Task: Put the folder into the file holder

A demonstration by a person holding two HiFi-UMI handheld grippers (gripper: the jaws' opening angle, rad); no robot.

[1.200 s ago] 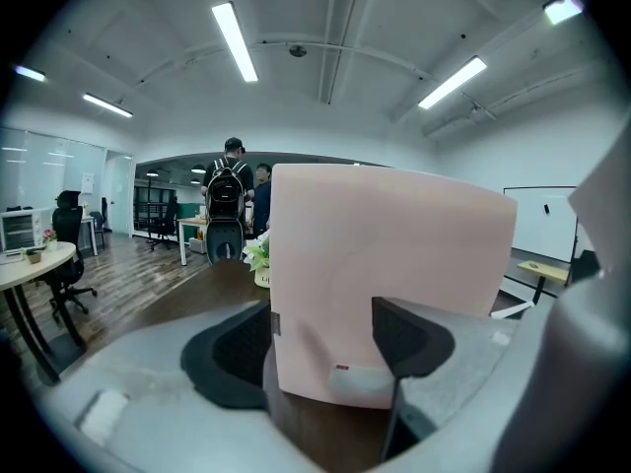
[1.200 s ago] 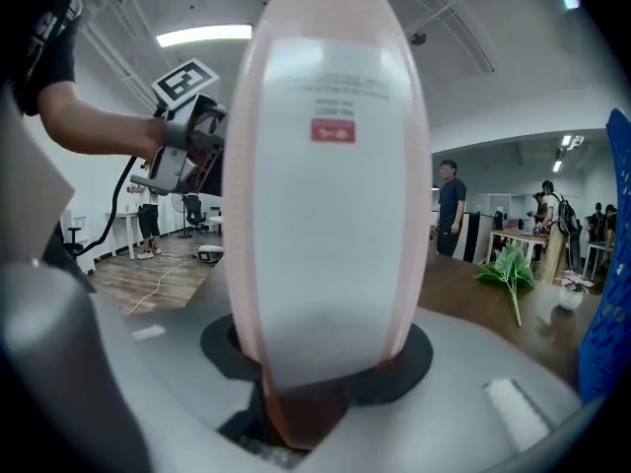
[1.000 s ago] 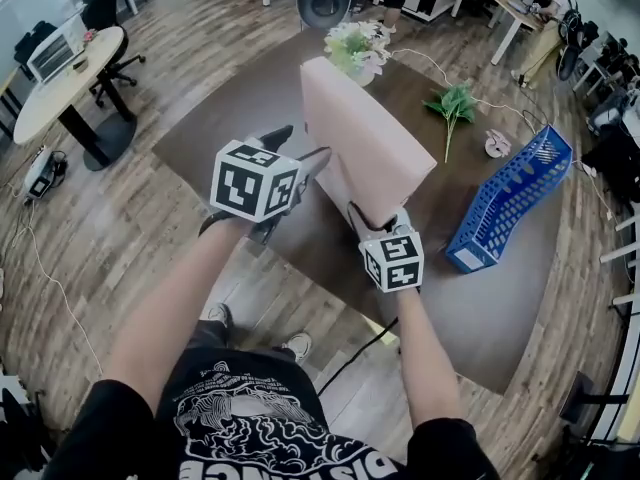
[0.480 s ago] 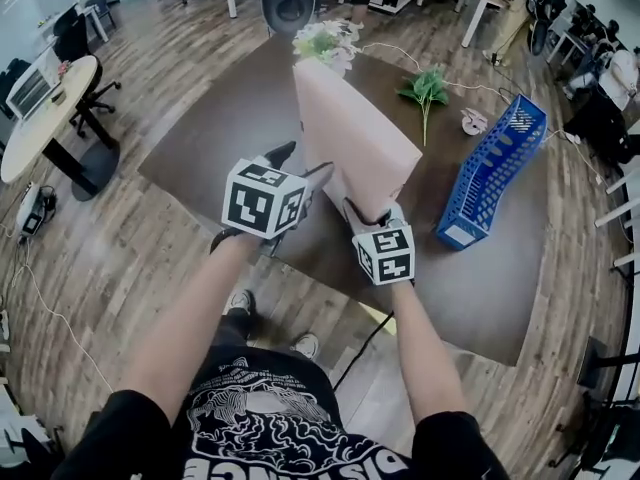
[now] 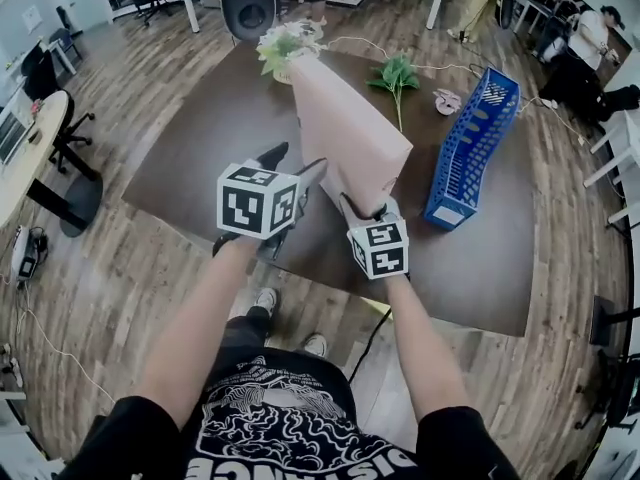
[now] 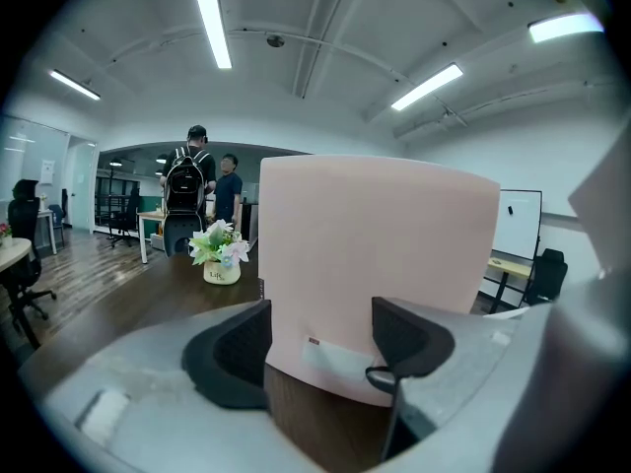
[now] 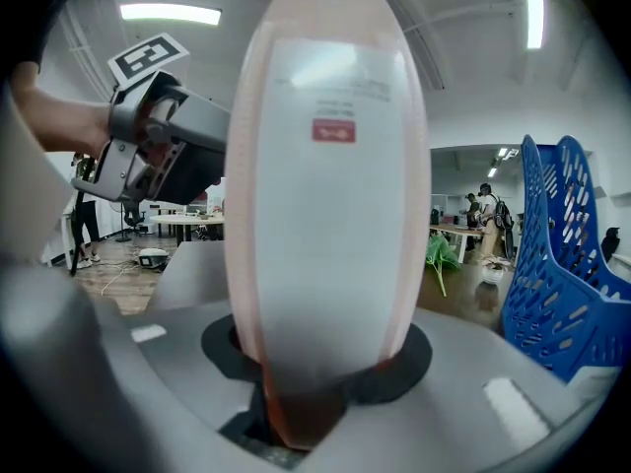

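A thick pink folder (image 5: 345, 133) stands upright in the air over the brown table (image 5: 210, 158). My right gripper (image 5: 362, 208) is shut on the lower end of its spine. In the right gripper view the white-labelled spine (image 7: 330, 215) rises straight out of that gripper (image 7: 325, 363). My left gripper (image 5: 293, 163) is open at the folder's left side. In the left gripper view its jaws (image 6: 320, 338) stand wide, just before the broad pink face (image 6: 380, 254). Whether a tip touches the face I cannot tell. The blue mesh file holder (image 5: 470, 148) stands to the right (image 7: 557, 274), apart from the folder.
A pot of white flowers (image 5: 283, 46) stands on the table behind the folder. A green sprig (image 5: 395, 73) and a small white object (image 5: 447, 100) lie near the holder's far end. An office chair (image 5: 248, 3) stands beyond the table. People stand at the back (image 6: 197, 180).
The folder and both grippers have drifted a little to the right, closer to the blue holder. Both jaws stand as before.
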